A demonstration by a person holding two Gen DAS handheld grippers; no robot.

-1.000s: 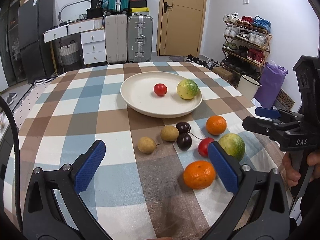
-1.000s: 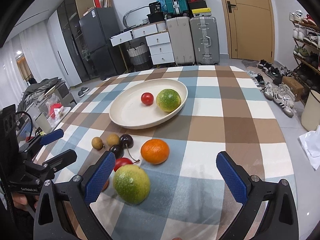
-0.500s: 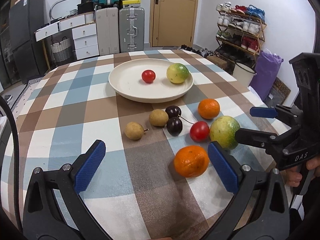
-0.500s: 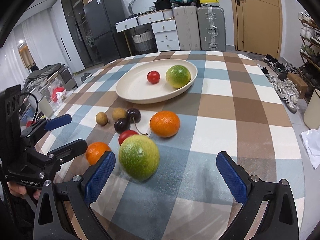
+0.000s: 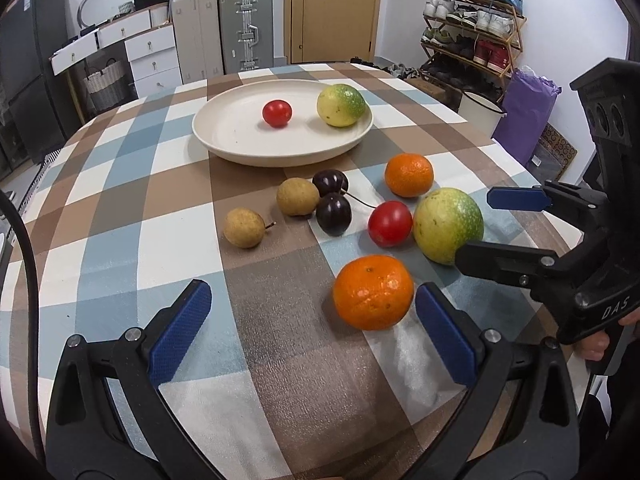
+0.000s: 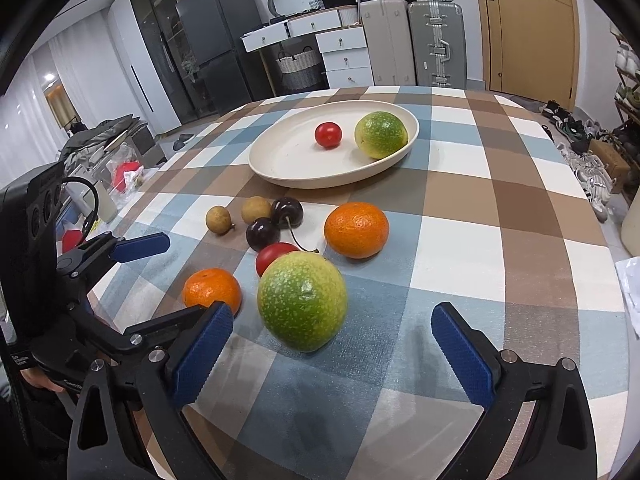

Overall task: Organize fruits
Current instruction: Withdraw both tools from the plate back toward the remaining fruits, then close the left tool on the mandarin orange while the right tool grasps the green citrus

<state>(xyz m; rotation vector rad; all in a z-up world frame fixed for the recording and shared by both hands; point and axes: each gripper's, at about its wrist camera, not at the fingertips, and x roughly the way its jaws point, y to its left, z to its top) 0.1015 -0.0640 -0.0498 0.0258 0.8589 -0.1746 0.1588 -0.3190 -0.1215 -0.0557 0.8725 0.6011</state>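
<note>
On the checked tablecloth (image 6: 480, 200), both grippers hang wide apart and empty: right gripper (image 6: 332, 356) framing a green citrus (image 6: 302, 300), left gripper (image 5: 308, 332) beside a near orange (image 5: 373, 292). Plate (image 6: 280, 172) lies beyond. Risk: a closing finger could nudge the round fruit into the touching tomato (image 6: 274, 256).

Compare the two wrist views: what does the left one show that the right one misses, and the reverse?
Only the left wrist view shows the loaded shoe rack, the purple bag and the open right gripper by the green fruit. Only the right wrist view shows the curtains and the open left gripper near an orange. Both show the plate, fruits, suitcases and door.
</note>
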